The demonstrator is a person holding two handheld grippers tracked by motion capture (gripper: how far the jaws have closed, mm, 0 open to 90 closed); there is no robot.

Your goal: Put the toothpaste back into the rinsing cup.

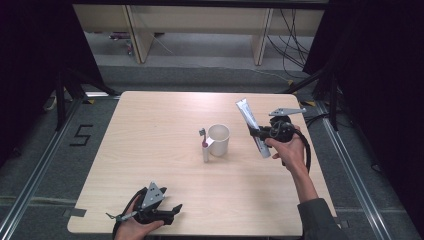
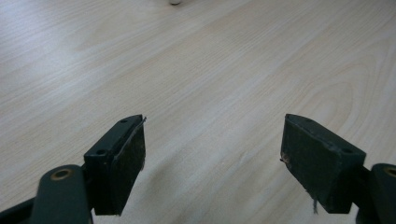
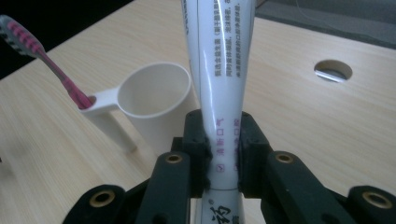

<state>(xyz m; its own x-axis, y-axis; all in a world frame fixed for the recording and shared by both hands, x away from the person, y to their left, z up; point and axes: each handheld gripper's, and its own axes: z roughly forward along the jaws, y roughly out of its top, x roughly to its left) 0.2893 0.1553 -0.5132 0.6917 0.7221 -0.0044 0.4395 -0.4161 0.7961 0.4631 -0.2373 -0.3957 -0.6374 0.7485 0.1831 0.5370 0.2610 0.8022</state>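
Two grippers — right gripper (image 3: 223, 151) jaws clamp toothpaste tube (image 3: 219, 70), left gripper (image 2: 212, 161) jaws gape empty.

In my right gripper view the toothpaste tube (image 3: 219, 70) runs off the top edge above the cup (image 3: 156, 100), its print too small to read.

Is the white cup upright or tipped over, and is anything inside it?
Upright: the cup stands on its base, mouth up and empty; the toothbrush sits in its handle slot.
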